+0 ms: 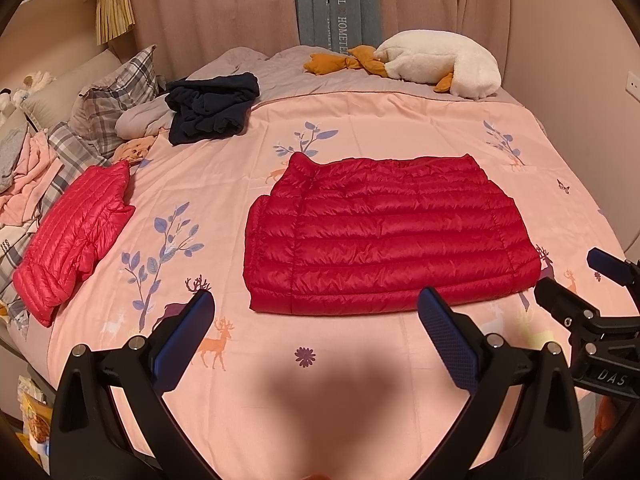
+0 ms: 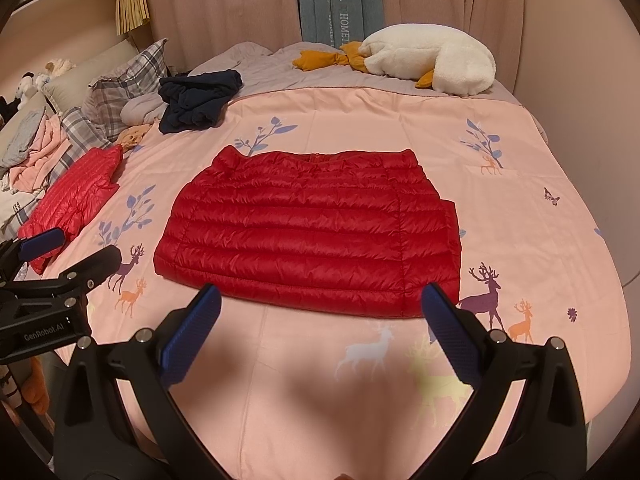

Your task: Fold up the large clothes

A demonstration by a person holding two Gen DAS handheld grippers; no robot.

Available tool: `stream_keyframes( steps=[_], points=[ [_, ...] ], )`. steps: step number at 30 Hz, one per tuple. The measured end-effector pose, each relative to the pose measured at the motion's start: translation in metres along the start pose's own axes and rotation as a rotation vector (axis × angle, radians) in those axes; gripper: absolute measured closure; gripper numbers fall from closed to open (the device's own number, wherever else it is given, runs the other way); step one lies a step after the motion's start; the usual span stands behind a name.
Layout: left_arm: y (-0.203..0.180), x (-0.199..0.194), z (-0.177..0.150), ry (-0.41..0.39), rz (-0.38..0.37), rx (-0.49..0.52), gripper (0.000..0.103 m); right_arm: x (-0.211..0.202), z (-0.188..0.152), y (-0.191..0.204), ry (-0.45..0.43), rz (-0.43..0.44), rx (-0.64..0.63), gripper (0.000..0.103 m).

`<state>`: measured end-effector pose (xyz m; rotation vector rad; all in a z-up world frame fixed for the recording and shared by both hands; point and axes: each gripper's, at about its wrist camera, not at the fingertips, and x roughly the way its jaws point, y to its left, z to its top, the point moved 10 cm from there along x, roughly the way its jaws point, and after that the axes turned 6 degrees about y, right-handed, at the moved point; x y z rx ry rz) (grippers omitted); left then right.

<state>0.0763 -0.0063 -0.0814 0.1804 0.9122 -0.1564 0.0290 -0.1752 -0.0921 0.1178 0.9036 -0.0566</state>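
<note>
Red quilted puffer jacket [image 1: 390, 236] looks folded flat on the pink deer-print bedspread [image 1: 320, 380]; both claws, left [image 1: 316, 328] and right [image 2: 322, 320], hang wide apart, empty. Dark navy garment [image 1: 212, 108] seems unfolded.

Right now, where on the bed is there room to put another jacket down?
Bare quilt lies right of the red jacket, and between it and the white plush goose. The left side is crowded: pink jacket, navy clothes, pillows.

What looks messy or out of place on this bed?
The navy garment lies crumpled near the pillows, unfolded, unlike the neat red jacket mid-bed. A pink jacket sits askew at the left edge.
</note>
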Motion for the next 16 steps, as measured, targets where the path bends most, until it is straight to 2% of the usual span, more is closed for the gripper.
stream_keyframes(
  steps=[16],
  points=[
    [0.0004,0.003,0.0016,0.011,0.0,-0.023,0.001,0.0006,-0.0023,-0.0001,0.004,-0.001,-0.002,0.002]
  ],
)
